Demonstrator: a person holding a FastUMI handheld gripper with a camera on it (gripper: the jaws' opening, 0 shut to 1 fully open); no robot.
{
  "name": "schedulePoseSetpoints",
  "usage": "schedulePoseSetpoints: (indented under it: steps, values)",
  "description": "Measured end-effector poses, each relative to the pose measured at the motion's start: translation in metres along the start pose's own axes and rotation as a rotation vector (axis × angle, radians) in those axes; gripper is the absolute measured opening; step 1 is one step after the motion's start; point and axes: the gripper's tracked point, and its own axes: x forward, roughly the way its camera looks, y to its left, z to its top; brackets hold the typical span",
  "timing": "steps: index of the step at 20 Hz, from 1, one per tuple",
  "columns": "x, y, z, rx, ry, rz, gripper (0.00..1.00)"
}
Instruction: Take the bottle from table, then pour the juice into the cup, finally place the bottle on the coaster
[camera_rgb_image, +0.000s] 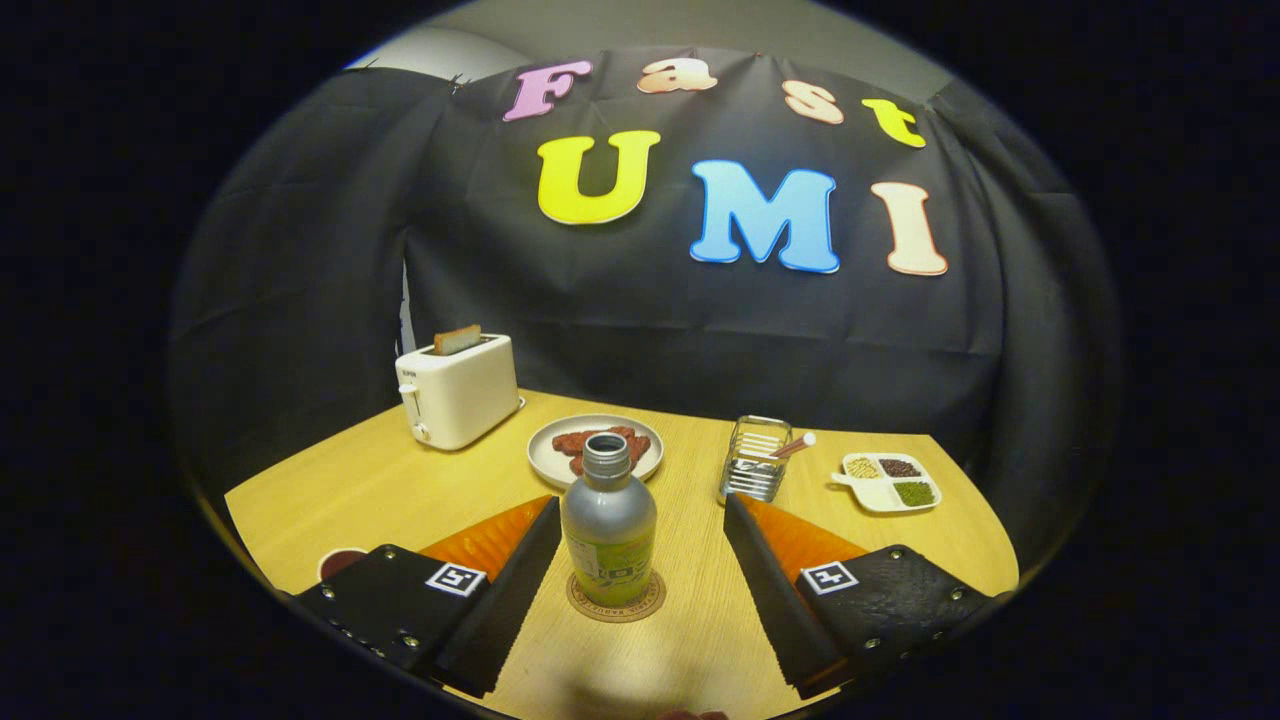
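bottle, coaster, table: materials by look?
Bottle: matte silver-grey body, probably metal or coated plastic; ribbed screw neck. It stands on the coaster between the open gripper fingers, untouched. Coaster: brown disc, cork or wood by look. Table: pale wood-grain top, perhaps laminate.

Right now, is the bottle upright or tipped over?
Upright: the bottle stands on the coaster, neck up, between the open tool's fingers, untouched.

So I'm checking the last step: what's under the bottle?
A round coaster lies under the bottle, its rim showing around the base; its middle is covered. The hand-held gripper is open, fingers either side of the bottle, not touching.
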Motion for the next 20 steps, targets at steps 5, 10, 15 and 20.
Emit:
schedulePoseSetpoints:
  steps: [5,10,15,20]
  values:
    - [-0.061,-0.017,0.034,0.041,-0.069,-0.104,0.99]
    - [-0.114,-0.026,0.055,0.056,-0.142,-0.178,0.99]
    - [-0.148,-0.031,0.062,0.056,-0.189,-0.208,0.99]
    - [-0.159,-0.034,0.069,0.044,-0.224,-0.217,0.99]
